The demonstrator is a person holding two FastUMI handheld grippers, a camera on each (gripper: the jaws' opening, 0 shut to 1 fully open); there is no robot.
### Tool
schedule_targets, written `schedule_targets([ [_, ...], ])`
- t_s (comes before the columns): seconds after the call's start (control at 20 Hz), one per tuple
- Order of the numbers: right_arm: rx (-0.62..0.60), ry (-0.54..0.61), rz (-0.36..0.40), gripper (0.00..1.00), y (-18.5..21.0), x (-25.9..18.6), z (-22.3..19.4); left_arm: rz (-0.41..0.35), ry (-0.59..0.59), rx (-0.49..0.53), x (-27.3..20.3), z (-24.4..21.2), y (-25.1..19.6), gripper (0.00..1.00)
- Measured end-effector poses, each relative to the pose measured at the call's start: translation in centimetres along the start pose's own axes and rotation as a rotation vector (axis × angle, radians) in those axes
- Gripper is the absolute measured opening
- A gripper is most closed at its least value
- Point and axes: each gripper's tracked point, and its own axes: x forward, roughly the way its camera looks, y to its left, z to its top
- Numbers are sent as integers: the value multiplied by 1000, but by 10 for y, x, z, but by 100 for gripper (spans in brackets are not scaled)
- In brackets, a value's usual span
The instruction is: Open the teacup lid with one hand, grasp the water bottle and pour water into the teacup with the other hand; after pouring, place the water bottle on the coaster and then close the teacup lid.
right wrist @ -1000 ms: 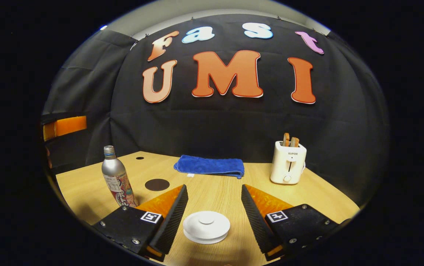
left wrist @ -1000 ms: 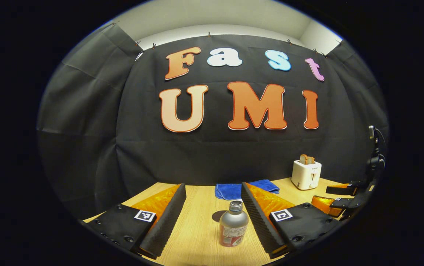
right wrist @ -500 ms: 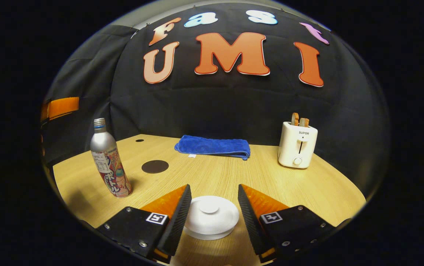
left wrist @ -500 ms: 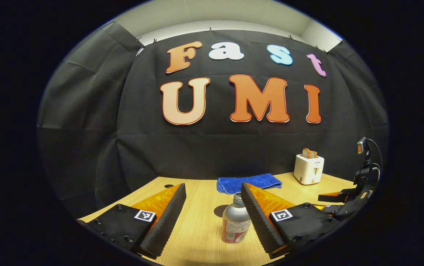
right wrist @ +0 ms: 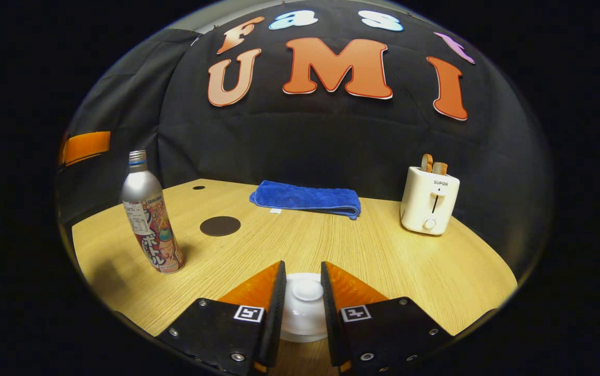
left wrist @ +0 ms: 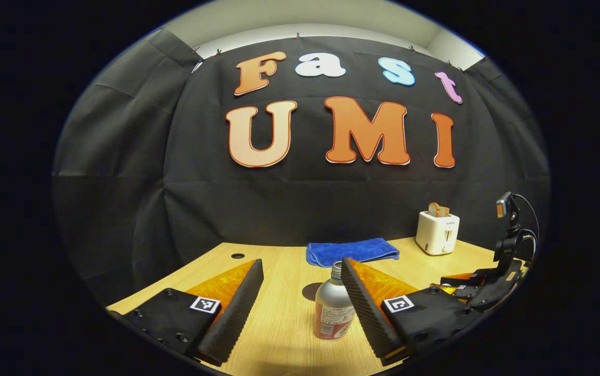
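Note:
A silver water bottle (left wrist: 334, 308) with no cap stands upright on the table between the fingers of my left gripper (left wrist: 301, 263), closer to the right finger; that gripper is open. In the right gripper view the bottle (right wrist: 148, 224) stands at the left, with a dark round coaster (right wrist: 220, 225) behind it. My right gripper (right wrist: 302, 266) has closed on the knob of the white teacup lid (right wrist: 305, 308), which hides the cup beneath. The right gripper (left wrist: 467, 284) also appears low at the right edge of the left gripper view.
A folded blue cloth (right wrist: 305, 198) lies at the back of the wooden table (right wrist: 383, 250). A white toaster (right wrist: 429, 201) holding bread stands at the back right. A small hole (right wrist: 199, 187) sits in the tabletop's far left corner.
My right gripper moved down over the lid and its fingers narrowed from wide open onto the knob. My left gripper advanced, bringing the bottle nearer its right finger.

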Motion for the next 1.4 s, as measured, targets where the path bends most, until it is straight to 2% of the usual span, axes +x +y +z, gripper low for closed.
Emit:
schedule_targets([
  [0.05,8,4,-7,36,-2,1,0,-4,2,1,1,-2,-1,96],
  [0.1,20,7,-3,28,0,0,0,-9,6,-1,2,-4,-3,98],
  [0.4,32,11,2,21,-1,0,-1,-69,35,4,4,-19,-20,98],
  [0.5,36,8,2,21,-1,-1,1,-97,44,14,4,-24,-28,95],
  [0.75,45,-15,-2,21,-6,-6,13,-127,55,9,3,-37,-37,98],
  [1.4,63,-143,-38,21,-32,-38,63,-142,280,-46,32,-123,-48,98],
])
